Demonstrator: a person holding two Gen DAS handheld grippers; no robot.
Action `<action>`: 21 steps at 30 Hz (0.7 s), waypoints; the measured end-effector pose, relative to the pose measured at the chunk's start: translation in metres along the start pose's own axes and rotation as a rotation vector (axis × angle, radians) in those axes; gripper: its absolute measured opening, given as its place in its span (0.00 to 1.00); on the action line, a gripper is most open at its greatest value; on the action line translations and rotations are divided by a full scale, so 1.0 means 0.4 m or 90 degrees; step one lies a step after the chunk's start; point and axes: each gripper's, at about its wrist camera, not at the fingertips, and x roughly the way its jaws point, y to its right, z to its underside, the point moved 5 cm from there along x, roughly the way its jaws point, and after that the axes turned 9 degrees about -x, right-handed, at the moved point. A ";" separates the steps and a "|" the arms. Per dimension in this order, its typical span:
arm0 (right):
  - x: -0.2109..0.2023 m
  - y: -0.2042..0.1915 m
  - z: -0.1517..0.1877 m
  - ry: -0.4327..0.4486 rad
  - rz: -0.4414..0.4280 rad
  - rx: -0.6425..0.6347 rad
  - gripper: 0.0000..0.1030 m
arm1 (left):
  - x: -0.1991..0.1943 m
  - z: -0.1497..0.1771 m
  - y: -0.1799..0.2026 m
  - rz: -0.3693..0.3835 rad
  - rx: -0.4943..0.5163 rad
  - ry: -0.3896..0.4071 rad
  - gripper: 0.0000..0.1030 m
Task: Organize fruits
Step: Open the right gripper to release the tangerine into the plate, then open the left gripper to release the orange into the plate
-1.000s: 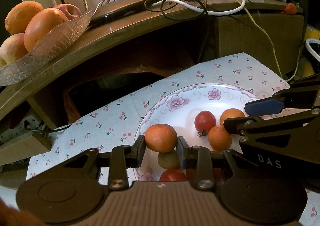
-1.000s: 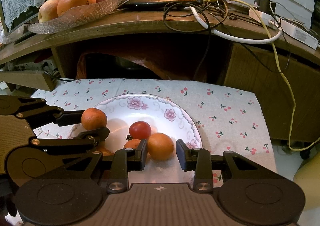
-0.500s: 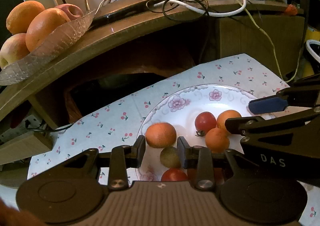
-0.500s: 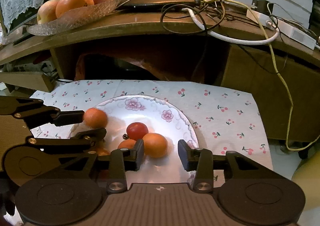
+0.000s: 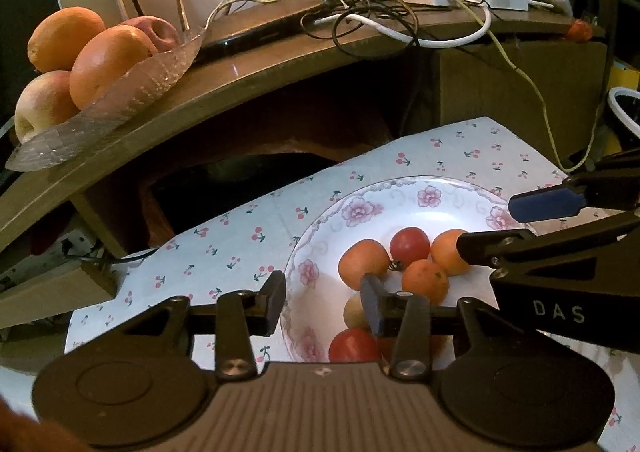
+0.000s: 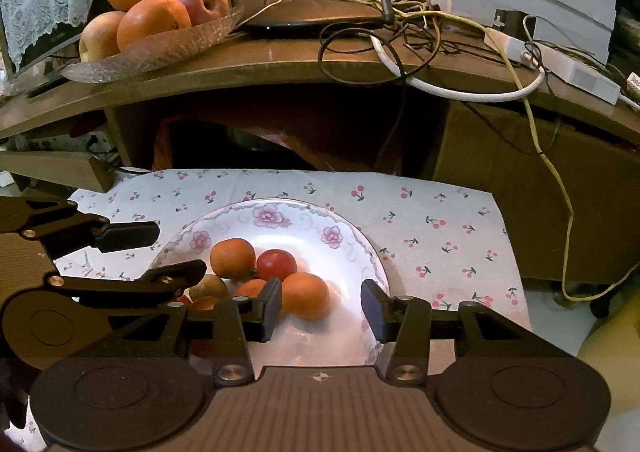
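Both hand-held grippers, left (image 5: 323,302) and right (image 6: 320,306), gape empty; we should centre the right around the orange (image 6: 305,295), then close gently.

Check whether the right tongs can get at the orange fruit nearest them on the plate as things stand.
Probably yes. The right tongs are open, and the orange fruit lies just ahead by their left finger, with bare plate to its right. The left tongs sit off to the side.
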 end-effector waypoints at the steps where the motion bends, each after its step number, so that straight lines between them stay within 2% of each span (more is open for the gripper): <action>1: -0.003 -0.001 0.001 0.000 0.001 0.000 0.45 | -0.004 0.001 -0.001 0.000 -0.001 0.000 0.46; 7: -0.026 0.004 0.010 0.001 0.009 0.005 0.46 | -0.026 0.009 -0.008 -0.003 -0.014 -0.003 0.53; 10: -0.035 0.006 0.016 0.001 0.012 0.006 0.49 | -0.032 0.009 -0.007 -0.005 -0.019 -0.002 0.58; 21: -0.047 0.008 0.021 0.003 0.019 0.006 0.49 | -0.042 0.010 -0.001 -0.016 -0.020 0.004 0.62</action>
